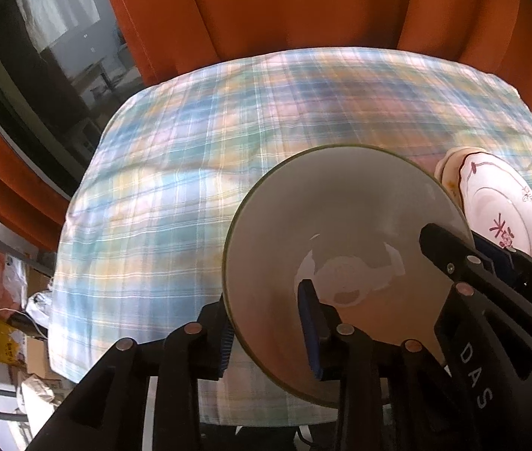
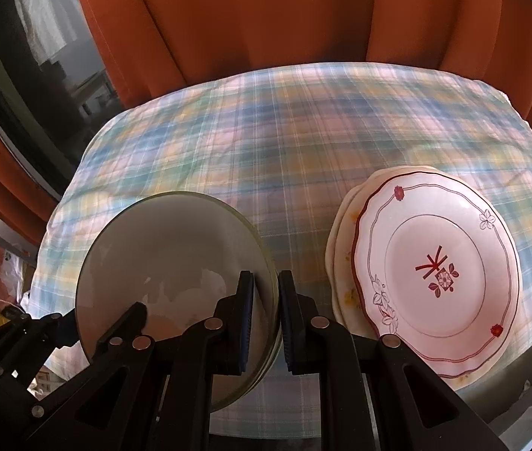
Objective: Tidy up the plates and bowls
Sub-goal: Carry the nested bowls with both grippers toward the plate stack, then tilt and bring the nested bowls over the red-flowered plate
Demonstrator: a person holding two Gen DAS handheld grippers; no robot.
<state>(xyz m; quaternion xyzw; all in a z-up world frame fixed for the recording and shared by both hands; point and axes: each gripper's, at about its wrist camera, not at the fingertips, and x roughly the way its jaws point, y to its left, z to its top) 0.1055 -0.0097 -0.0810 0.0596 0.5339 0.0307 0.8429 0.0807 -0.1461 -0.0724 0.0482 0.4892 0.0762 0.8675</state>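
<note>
A grey bowl with a green rim (image 1: 344, 240) is held over the plaid tablecloth (image 1: 198, 158). My left gripper (image 1: 267, 334) is shut on its left rim, one finger inside and one outside. My right gripper (image 2: 266, 315) is shut on the bowl's (image 2: 175, 263) right rim the same way; it also shows in the left wrist view (image 1: 469, 259). In the right wrist view there seems to be a second bowl nested under the first. A stack of white plates with red flower trim (image 2: 438, 274) lies to the right, also in the left wrist view (image 1: 499, 203).
The plaid cloth (image 2: 266, 143) covers the table. Orange curtains (image 2: 266, 18) hang behind it. A dark window (image 1: 59, 67) is at the left. Boxes and clutter (image 1: 14, 323) lie on the floor at the lower left.
</note>
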